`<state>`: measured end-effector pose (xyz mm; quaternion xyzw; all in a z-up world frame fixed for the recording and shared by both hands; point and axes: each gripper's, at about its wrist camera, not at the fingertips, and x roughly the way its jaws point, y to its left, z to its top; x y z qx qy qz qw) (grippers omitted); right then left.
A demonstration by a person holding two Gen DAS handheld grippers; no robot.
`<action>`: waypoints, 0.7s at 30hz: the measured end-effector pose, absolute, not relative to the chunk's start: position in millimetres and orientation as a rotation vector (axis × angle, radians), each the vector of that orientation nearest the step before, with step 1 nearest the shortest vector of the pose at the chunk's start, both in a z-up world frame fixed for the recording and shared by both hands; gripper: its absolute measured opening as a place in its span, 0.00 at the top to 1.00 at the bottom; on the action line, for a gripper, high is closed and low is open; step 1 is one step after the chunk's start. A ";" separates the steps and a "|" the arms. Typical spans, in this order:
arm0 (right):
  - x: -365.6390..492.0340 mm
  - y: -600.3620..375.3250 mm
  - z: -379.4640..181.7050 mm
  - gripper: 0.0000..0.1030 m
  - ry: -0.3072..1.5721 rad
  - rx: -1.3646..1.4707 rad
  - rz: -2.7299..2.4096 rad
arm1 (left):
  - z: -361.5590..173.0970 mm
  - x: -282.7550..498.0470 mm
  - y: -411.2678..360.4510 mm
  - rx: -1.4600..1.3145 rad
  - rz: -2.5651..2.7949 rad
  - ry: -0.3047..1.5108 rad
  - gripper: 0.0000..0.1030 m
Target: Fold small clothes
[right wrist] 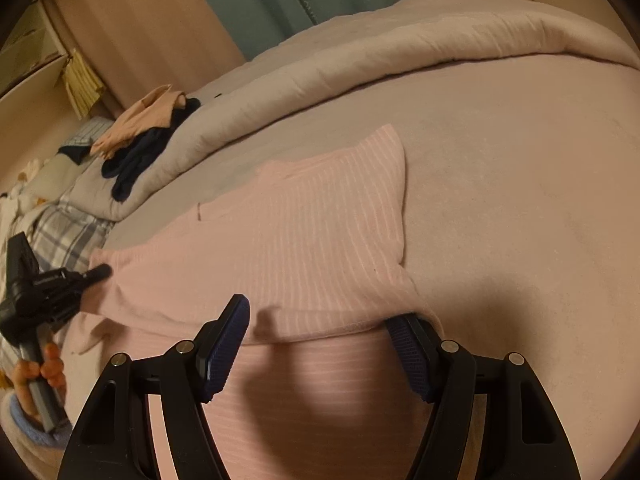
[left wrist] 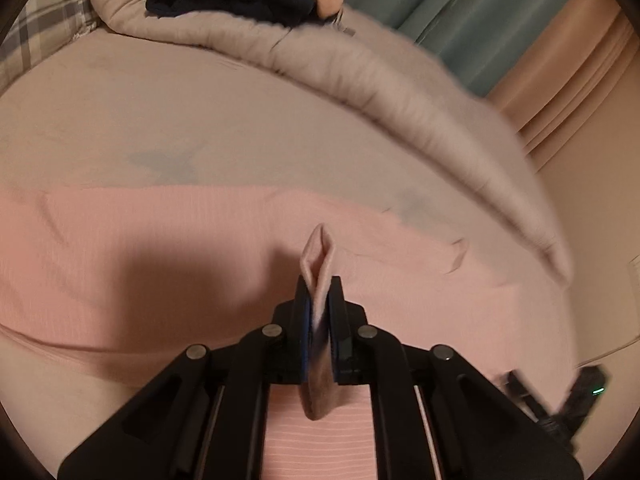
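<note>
My left tongs (left wrist: 319, 312) pinch a fold of the pink striped knit garment (right wrist: 304, 224) spread on the bed; my right tongs (right wrist: 320, 344) gape over its hem. I should lift evenly, keeping edges aligned.

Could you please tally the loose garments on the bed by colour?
Pink striped knit garment, spread flat, edge pinched in the left gripper: 1
Dark navy garment on the folded grey duvet: 1
Peach garment lying on the navy one: 1
Total: 3
</note>
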<state>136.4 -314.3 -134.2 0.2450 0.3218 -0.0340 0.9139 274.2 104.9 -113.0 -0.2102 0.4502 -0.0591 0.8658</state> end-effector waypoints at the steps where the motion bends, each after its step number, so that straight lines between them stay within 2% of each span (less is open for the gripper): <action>1: 136.3 -314.9 -135.5 0.32 0.663 0.515 -0.073 | -119.3 276.7 107.0 -0.436 -0.106 0.968 0.89; 3: 135.3 -315.5 -134.5 0.32 0.671 0.522 -0.075 | -131.1 275.8 120.6 -0.453 -0.043 1.005 0.89; 6: 128.6 -314.6 -128.0 0.32 0.713 0.496 -0.070 | -140.7 264.6 151.8 -0.516 0.043 1.016 0.83; 10: 109.0 -314.7 -108.0 0.32 0.708 0.485 0.031 | -129.8 249.8 170.8 -0.529 0.058 0.966 0.83; 13: 107.9 -313.4 -89.0 0.32 0.633 0.438 0.043 | -115.1 244.1 151.8 -0.526 -0.053 0.919 0.83; 16: 127.5 -309.7 -90.4 0.32 0.633 0.397 0.001 | -111.0 245.2 115.0 -0.463 -0.161 0.900 0.83; 18: 139.6 -303.1 -102.4 0.33 0.671 0.368 -0.020 | -118.8 250.1 91.2 -0.401 -0.199 0.931 0.83; 21: 153.1 -292.1 -121.9 0.38 0.752 0.307 -0.071 | -147.6 259.6 75.6 -0.352 -0.165 1.033 0.84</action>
